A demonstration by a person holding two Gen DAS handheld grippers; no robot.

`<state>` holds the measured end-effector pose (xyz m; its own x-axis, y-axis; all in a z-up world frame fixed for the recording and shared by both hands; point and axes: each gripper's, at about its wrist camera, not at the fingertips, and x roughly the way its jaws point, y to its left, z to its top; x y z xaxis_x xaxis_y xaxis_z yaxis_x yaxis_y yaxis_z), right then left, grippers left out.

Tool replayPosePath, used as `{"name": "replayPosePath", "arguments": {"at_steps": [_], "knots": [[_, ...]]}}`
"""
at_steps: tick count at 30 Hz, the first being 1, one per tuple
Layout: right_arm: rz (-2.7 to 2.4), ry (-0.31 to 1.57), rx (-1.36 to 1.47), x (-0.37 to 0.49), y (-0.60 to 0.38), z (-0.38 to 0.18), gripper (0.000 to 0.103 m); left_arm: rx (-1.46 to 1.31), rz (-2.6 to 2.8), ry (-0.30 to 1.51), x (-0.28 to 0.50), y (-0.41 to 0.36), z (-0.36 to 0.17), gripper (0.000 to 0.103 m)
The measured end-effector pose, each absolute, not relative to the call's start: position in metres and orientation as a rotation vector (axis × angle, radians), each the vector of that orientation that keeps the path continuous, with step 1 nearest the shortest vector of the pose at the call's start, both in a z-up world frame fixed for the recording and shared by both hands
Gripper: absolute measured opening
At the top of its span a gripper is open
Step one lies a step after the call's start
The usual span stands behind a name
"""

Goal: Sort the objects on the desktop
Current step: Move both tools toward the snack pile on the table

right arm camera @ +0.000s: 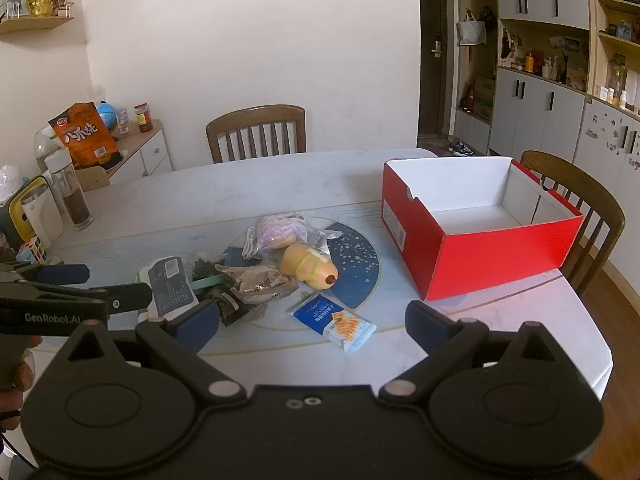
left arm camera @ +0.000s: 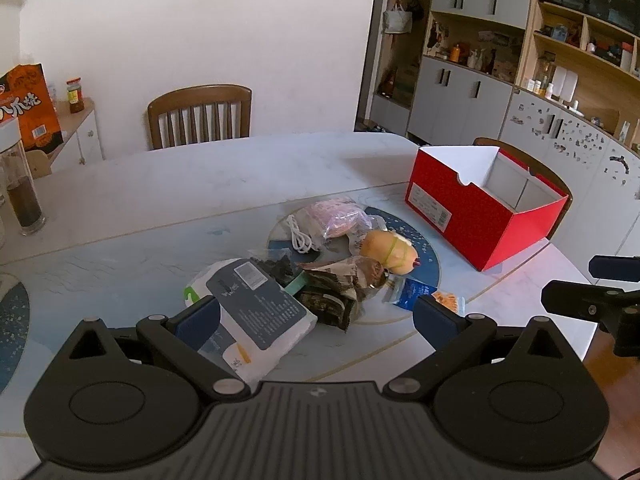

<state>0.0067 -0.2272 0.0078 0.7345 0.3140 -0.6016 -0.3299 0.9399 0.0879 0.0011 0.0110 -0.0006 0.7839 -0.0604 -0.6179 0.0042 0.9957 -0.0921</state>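
A heap of small things lies mid-table: a white and grey tissue pack point(left arm camera: 256, 312) point(right arm camera: 170, 286), dark snack wrappers point(left arm camera: 340, 284) point(right arm camera: 252, 280), a yellow plush toy point(left arm camera: 390, 254) point(right arm camera: 310, 266), a pink bag point(left arm camera: 338, 218) point(right arm camera: 280, 230), a white cable point(left arm camera: 298, 236) and a blue cracker packet point(right arm camera: 334, 322) point(left arm camera: 420, 294). An empty red box point(left arm camera: 480, 216) point(right arm camera: 480, 240) stands to the right. My left gripper point(left arm camera: 316, 320) is open above the tissue pack. My right gripper point(right arm camera: 312, 320) is open above the cracker packet.
A glass bottle point(right arm camera: 74, 192) point(left arm camera: 22, 196), a white mug point(right arm camera: 42, 214) and a puzzle cube point(right arm camera: 34, 252) stand at the table's left. Wooden chairs point(right arm camera: 258, 132) point(right arm camera: 580, 200) stand at the far side and behind the box. The table's edge point(right arm camera: 600, 344) lies right.
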Motion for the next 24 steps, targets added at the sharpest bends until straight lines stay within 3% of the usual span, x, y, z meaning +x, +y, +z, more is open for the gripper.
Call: {"name": "replayPosePath", "arguments": {"at_steps": [24], "knots": [[0.406, 0.663, -0.039, 0.024, -0.224, -0.003, 0.097, -0.103, -0.003, 0.686, 0.012, 0.016, -0.003, 0.103]]}}
